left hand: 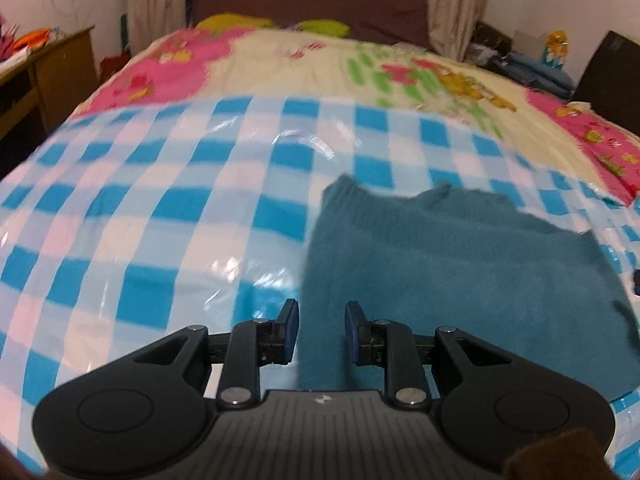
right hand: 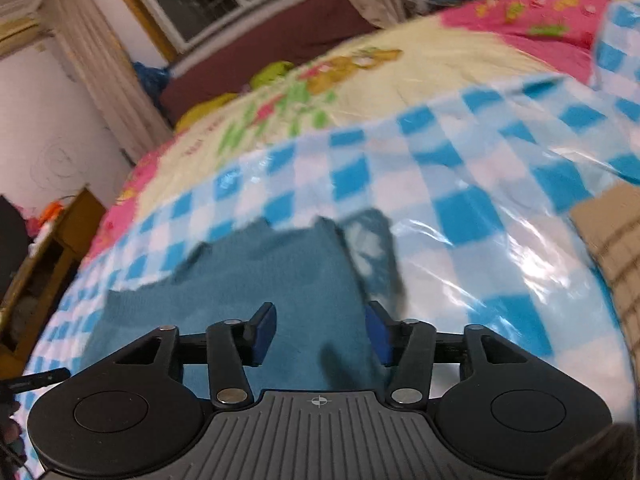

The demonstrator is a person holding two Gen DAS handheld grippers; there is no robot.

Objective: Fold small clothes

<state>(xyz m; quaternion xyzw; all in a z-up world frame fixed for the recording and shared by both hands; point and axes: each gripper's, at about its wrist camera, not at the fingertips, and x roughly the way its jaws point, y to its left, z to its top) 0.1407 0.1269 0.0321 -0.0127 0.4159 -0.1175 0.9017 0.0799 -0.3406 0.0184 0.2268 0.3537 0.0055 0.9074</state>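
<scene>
Blurred throughout by motion (right wrist view worst). Teal knit garment (left hand: 460,264) cut off by left gripper (left hand: 322,330) body below; near hem unseen. Tan ribbed fabric (right hand: 612,248) clipped at right edge, unidentifiable.

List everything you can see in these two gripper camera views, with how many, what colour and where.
Knitted garment: one, teal, lying flat on the checked sheet, below both grippers.
Checked plastic sheet: one, blue and white, glossy, spread over the near part of the bed.
Bedspread: one, cream and pink with cartoon prints, covering the bed beyond the sheet.
Pillows: two, yellow-green, at the head of the bed.
Headboard: one, dark maroon, behind the pillows.
Curtains: two, beige, either side of the headboard.
Wooden cabinet: one, brown, beside the bed.
Woven item: one, tan, at the right wrist view's right edge; unclear what it is.
Left gripper: one, black with blue pads, open, empty.
Right gripper: one, black with blue pads, open, empty.
</scene>
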